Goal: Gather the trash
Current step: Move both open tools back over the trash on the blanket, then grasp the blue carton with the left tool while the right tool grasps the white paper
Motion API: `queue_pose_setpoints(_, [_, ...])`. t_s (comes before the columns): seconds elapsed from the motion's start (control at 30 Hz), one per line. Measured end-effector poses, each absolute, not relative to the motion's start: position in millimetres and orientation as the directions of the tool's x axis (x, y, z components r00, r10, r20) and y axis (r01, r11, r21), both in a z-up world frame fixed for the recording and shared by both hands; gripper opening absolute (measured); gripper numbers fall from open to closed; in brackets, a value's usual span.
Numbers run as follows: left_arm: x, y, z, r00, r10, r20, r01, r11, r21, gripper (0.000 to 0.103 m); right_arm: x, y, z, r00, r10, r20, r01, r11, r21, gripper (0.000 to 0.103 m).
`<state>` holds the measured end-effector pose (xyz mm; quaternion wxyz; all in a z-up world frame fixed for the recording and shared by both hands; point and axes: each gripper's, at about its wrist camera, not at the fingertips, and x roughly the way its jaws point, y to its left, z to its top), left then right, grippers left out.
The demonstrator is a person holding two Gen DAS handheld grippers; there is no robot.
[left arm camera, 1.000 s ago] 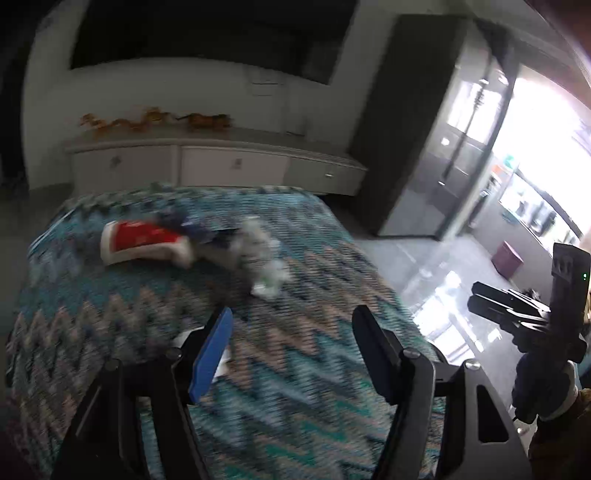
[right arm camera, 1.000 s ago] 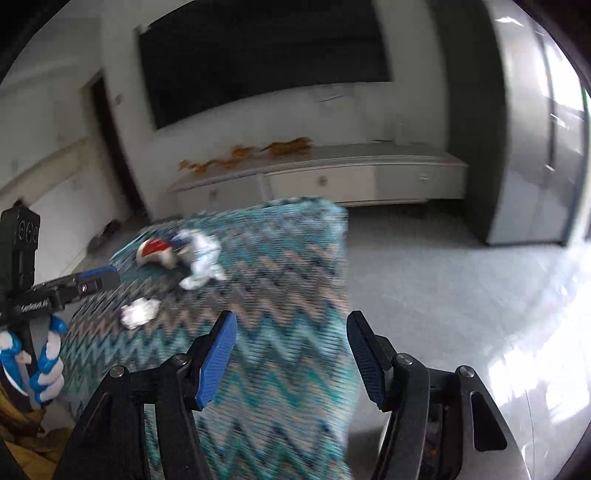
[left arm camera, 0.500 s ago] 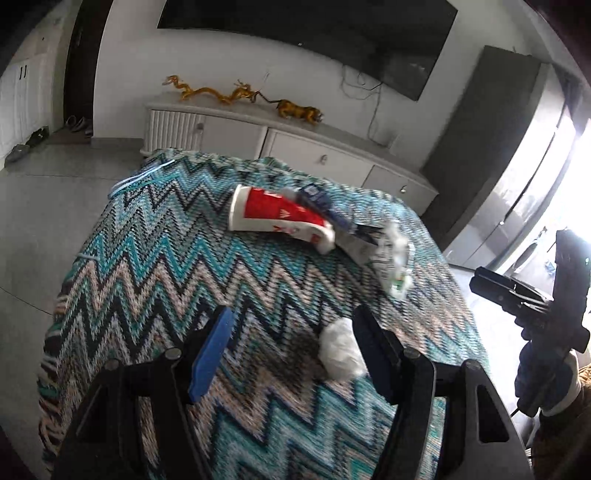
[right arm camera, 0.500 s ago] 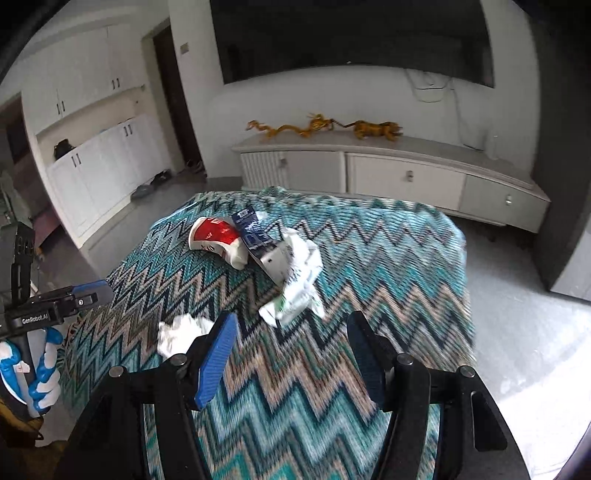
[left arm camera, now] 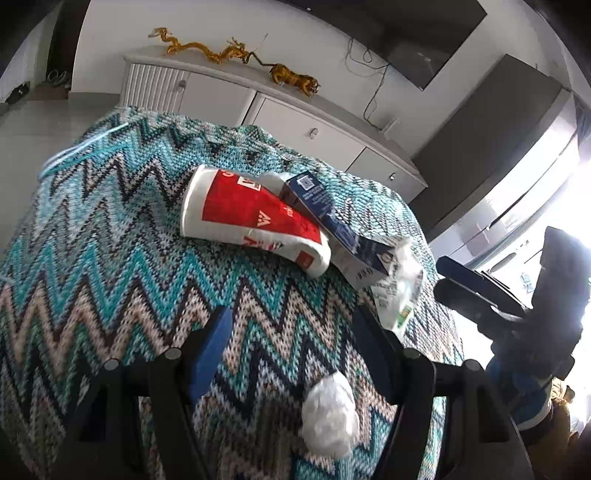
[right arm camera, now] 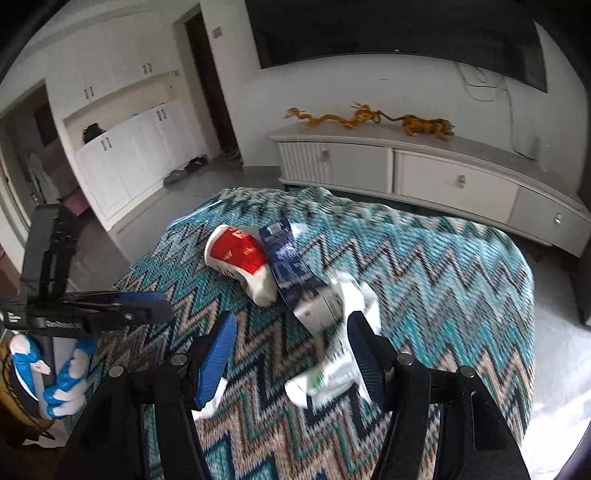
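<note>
On a zigzag-patterned blanket point(left arm camera: 110, 266) point(right arm camera: 443, 280) lies a pile of trash. A red and white paper cup point(left arm camera: 251, 218) point(right arm camera: 240, 258) rests on its side, with a dark blue carton point(left arm camera: 332, 225) point(right arm camera: 295, 273) against it and a crumpled white wrapper point(left arm camera: 399, 291) point(right arm camera: 347, 332) beyond the carton. A white crumpled paper ball point(left arm camera: 330, 417) point(right arm camera: 210, 402) lies nearer. My left gripper point(left arm camera: 291, 347) hangs open above the blanket with the ball just below its jaws. My right gripper point(right arm camera: 290, 347) is open over the wrapper's near end. Each gripper shows in the other's view, the right gripper point(left arm camera: 476, 288) and the left gripper point(right arm camera: 147, 310).
A white low cabinet point(right arm camera: 424, 177) point(left arm camera: 295, 122) with golden figurines point(right arm camera: 369, 118) stands behind the blanket under a dark wall screen point(right arm camera: 369, 29). White cupboards point(right arm camera: 125, 162) and a doorway are at the left. A gloved hand point(right arm camera: 62, 373) holds the left gripper.
Both grippers came closer to the trash pile and lower, swinging round so the cup and carton look larger. Their jaws kept the same spread.
</note>
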<state>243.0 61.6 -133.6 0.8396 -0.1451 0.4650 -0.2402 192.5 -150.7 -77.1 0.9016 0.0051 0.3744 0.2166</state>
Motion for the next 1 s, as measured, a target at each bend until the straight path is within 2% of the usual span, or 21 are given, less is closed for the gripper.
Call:
queue_pose_setpoints(0.2, [260.7, 58.5, -128.6, 0.488, -0.488, -0.724, 0.340, 0.870, -0.357, 0.066, 210.1, -133.1, -84.5, 0.599, 0.409, -0.688, -0.440, 0.886, 0.144, 0.060])
queue_pose_setpoints(0.33, [271.1, 55.9, -118.9, 0.505, -0.451, -0.736, 0.447, 0.866, -0.224, 0.066, 223.1, -123.2, -88.5, 0.589, 0.402, -0.701, -0.460, 0.880, 0.119, 0.060])
queue_pose_setpoints(0.43, [276.4, 54.1, -114.1, 0.502, -0.436, -0.747, 0.507, 0.848, -0.154, 0.073, 234.5, -119.9, -92.2, 0.579, 0.399, -0.711, -0.466, 0.877, 0.113, 0.060])
queue_pose_setpoints(0.5, [278.0, 55.7, -111.2, 0.512, -0.424, -0.747, 0.524, 0.844, -0.119, 0.073, 242.6, -116.3, -95.5, 0.570, 0.385, -0.726, -0.473, 0.876, 0.094, 0.060])
queue_pose_setpoints(0.8, [265.0, 82.3, -123.4, 0.498, -0.438, -0.748, 0.496, 0.852, -0.168, 0.074, 263.0, -102.3, -111.5, 0.510, 0.290, -0.810, -0.515, 0.857, -0.017, 0.056])
queue_pose_setpoints(1.0, [260.1, 86.2, -129.0, 0.486, -0.455, -0.746, 0.488, 0.850, -0.200, 0.074, 263.0, -102.9, -114.7, 0.506, 0.264, -0.821, -0.506, 0.862, -0.035, 0.054])
